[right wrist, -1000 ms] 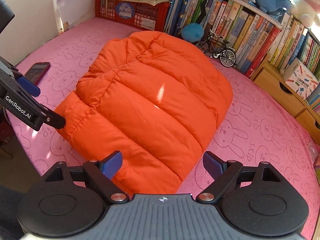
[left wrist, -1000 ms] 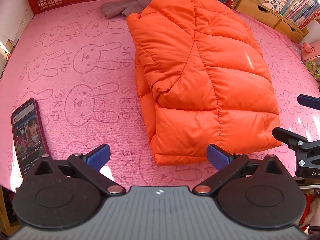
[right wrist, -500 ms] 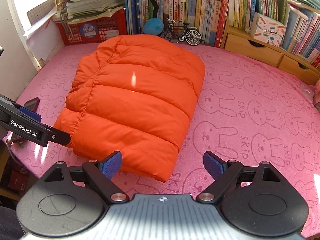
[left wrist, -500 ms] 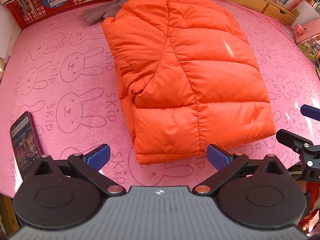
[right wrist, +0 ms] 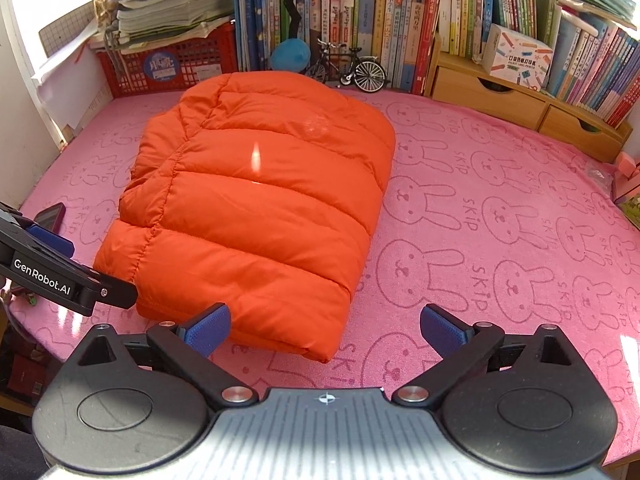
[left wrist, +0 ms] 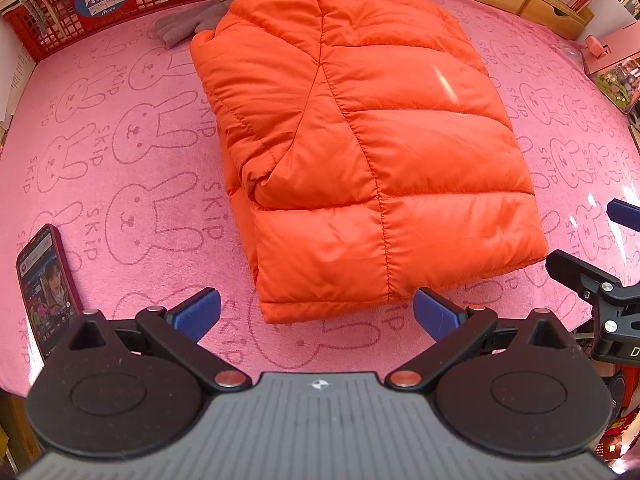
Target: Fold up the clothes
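Right tool (right wrist: pixel 325 330) hangs over the near edge of the worktop (right wrist: pixel 500 216), jaws opening to full spread, nothing between the pads; the near right corner of the orange puffer jacket (right wrist: pixel 256 216) sits just ahead of its left pad. Left tool (left wrist: pixel 317 314) also spread wide and empty, pointing steeply down at the jacket's near hem (left wrist: pixel 324 308).

Jacket lies mid-worktop on the pink bunny mat, already folded into a compact block, sleeves tucked in, layers stacked on its left side.

Likely step: release and check, or one more fold. If folding again, take both near hem corners, grab every layer, lift evenly and lay toward the collar end. The slick, puffy fabric will spring back, so press it down. Mind the phone (left wrist: pixel 44 292) and grey glove (left wrist: pixel 192 26) nearby.
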Demonstrator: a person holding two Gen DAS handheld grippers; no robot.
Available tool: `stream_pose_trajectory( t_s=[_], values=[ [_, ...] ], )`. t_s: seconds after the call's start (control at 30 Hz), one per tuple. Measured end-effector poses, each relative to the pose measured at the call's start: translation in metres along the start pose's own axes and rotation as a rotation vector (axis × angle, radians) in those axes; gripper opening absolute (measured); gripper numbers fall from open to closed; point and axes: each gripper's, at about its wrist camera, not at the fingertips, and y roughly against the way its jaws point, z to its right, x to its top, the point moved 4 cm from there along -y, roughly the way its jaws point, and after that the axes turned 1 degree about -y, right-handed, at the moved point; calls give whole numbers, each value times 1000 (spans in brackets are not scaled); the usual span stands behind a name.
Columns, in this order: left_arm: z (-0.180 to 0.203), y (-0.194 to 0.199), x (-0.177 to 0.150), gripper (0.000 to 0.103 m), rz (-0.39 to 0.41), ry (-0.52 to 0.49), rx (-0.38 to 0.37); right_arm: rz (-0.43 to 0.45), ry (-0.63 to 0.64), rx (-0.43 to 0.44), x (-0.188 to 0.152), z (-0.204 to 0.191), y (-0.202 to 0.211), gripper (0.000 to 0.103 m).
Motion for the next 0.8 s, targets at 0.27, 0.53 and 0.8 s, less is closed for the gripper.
stream_pose_trajectory(
  t_s=[0.27,0.53,0.8],
  values=[
    [1,3,4,103,16,-10,0,20,50,-21,6,-7,4,102],
    [5,20,9,103,68,-14,-45,63,145,-42,14,-18,16,102],
    [9,22,11,103,80,-47,-25,45,122,3,17,-18,13,102]
  ],
)
